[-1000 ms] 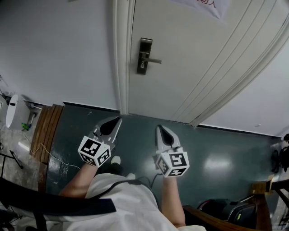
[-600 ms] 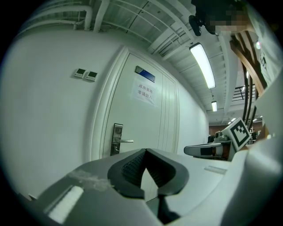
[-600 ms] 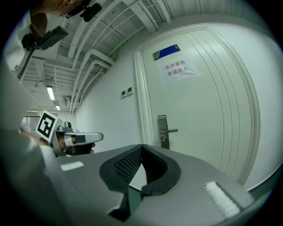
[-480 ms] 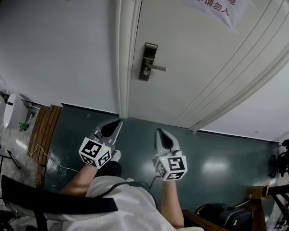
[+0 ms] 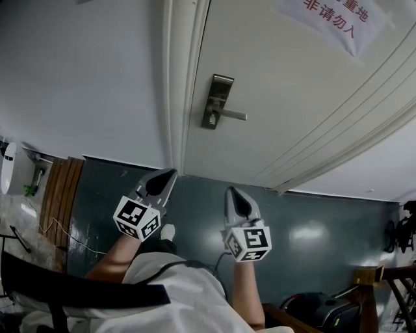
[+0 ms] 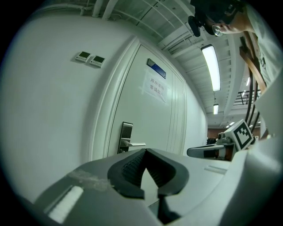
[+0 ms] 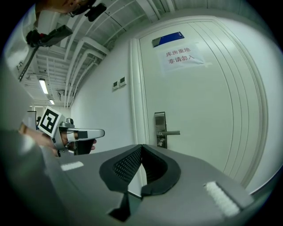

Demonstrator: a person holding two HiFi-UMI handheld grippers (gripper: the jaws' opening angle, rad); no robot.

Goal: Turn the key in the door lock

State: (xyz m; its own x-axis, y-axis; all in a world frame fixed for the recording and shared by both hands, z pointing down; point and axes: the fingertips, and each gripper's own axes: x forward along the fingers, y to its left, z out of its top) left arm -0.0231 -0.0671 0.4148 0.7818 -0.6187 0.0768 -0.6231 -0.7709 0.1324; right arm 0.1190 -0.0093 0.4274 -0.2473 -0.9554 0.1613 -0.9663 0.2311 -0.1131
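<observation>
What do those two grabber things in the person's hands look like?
Both the left gripper and right gripper are pale grey and pointed, with black ridged pads inside the fingers. Each carries a white cube printed with black square markers. The person wears a white top.

The door [image 5: 279, 97], upper right in the head view, is smooth and white-painted with a faint sheen. The wall [image 5: 84, 78] beside it is matt white. The lock plate [image 5: 214, 101] and lever handle [image 5: 234, 116] are brushed silvery metal. The sign [image 5: 331, 19] at the top edge is paper. The floor [image 5: 338, 214] is dark green and glossy. The slats [image 5: 64, 188] at lower left are wood. The left gripper [image 5: 170, 173] and right gripper [image 5: 231, 190] have matt grey plastic shells and ribbed black pads [image 7: 126, 165].
</observation>
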